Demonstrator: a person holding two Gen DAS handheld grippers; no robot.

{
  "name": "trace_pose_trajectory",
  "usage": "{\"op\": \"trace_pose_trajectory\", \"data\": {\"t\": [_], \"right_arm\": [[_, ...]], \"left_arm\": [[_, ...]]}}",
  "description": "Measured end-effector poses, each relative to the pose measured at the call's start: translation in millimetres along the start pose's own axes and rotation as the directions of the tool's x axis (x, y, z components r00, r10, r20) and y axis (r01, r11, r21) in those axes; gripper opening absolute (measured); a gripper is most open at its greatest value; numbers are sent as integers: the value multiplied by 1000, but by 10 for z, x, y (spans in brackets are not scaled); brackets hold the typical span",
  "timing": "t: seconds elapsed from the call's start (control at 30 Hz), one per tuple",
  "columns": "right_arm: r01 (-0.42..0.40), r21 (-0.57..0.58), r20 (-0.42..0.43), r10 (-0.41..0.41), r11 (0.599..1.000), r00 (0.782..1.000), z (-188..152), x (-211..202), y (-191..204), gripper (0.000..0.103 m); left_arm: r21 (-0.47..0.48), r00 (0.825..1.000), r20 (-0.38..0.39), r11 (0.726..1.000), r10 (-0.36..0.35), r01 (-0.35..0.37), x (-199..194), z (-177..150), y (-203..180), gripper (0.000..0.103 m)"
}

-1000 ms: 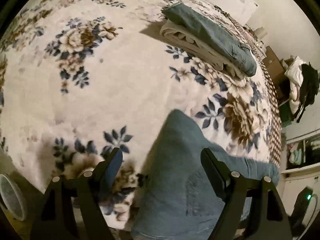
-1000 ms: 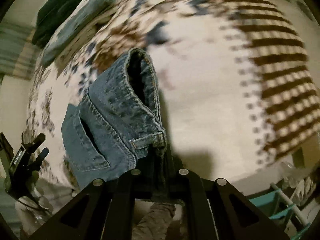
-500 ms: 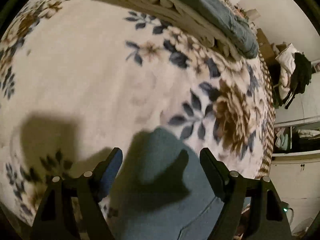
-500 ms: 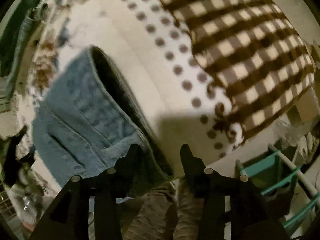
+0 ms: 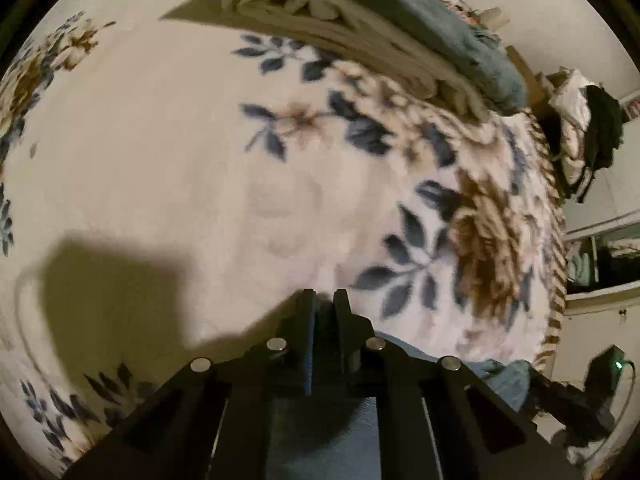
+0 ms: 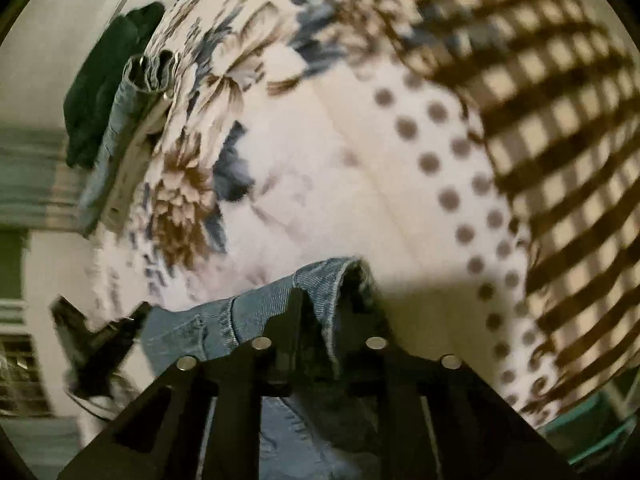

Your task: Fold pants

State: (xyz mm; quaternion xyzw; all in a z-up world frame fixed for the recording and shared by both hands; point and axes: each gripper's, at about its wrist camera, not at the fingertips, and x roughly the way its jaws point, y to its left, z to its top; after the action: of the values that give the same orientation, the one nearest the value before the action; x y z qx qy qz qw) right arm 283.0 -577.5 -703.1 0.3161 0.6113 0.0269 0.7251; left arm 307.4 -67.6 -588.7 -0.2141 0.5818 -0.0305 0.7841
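Note:
Blue jeans (image 5: 500, 376) lie at the near edge of a floral blanket (image 5: 200, 160) on a bed. My left gripper (image 5: 324, 296) is shut on a thin denim edge, which shows as a blue strip between its fingers. More denim hangs below it. In the right wrist view the jeans' waistband (image 6: 256, 304) folds up between the fingers of my right gripper (image 6: 328, 296). Its jaws are closing, with the band's seam pinched between them. My left gripper (image 6: 100, 336) shows blurred at the far left of that view.
A folded stack sits at the far side of the bed: cream cloth (image 5: 320, 12) with a grey-blue folded garment (image 5: 440, 32) on top. The blanket's brown checked border (image 6: 540, 100) runs along the right. Clothes hang beyond the bed (image 5: 592, 132). A dark green garment (image 6: 108, 80) lies near the wall.
My left gripper dropped toward the bed and went from wide open to shut on the denim edge. My right gripper let go, sank lower and closed again on the waistband.

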Motion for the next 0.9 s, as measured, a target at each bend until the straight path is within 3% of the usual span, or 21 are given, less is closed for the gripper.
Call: {"op": "trace_pose_trajectory", "data": {"t": [0.1, 0.27, 0.3, 0.33, 0.37, 0.4, 0.43, 0.5, 0.7, 0.77, 0.8, 0.9], "right_arm": [[54, 20, -3, -54, 998, 999, 25, 104, -18, 7], [-30, 38, -62, 32, 999, 998, 47, 50, -140, 12], [-41, 59, -87, 46, 997, 995, 33, 9, -202, 26], [-44, 73, -106, 52, 996, 993, 5, -44, -250, 50], [-50, 86, -113, 60, 995, 992, -44, -104, -299, 61], [-71, 105, -103, 82, 992, 991, -125, -208, -376, 67], [-89, 116, -102, 101, 989, 990, -209, -270, -422, 67], [-78, 157, -144, 101, 985, 984, -430, -330, -565, 67], [-91, 307, -258, 175, 947, 950, -1055, -18, -807, 66], [-72, 302, -213, 141, 951, 967, -1150, -23, -778, 52], [-57, 298, -201, 122, 953, 972, -1166, -33, -760, 39], [5, 221, -177, 35, 975, 984, -1159, -137, -590, 21]], "left_arm": [[-33, 1000, -20, 999, 10, -11, 111, 36, 71, 5], [-90, 999, -26, 996, -27, 24, -80, 59, 81, 8], [-114, 999, -22, 992, -50, 47, -157, 49, 98, 8], [-125, 998, -18, 991, -58, 55, -206, 38, 103, 9], [-139, 998, -8, 989, -61, 60, -318, -3, 105, 12], [-144, 998, 7, 987, -64, 65, -406, -52, 107, 28], [-146, 998, 20, 987, -62, 64, -483, -105, 104, 63], [-141, 998, 26, 988, -57, 60, -608, -268, 88, 103], [-137, 996, -77, 990, -51, 40, -556, -795, 31, 103], [-127, 993, -112, 992, -35, 21, -478, -934, 10, 103], [-120, 992, -125, 993, -27, 12, -440, -990, 3, 103], [-106, 990, -144, 994, -3, -13, -363, -1092, 18, 103]]}}
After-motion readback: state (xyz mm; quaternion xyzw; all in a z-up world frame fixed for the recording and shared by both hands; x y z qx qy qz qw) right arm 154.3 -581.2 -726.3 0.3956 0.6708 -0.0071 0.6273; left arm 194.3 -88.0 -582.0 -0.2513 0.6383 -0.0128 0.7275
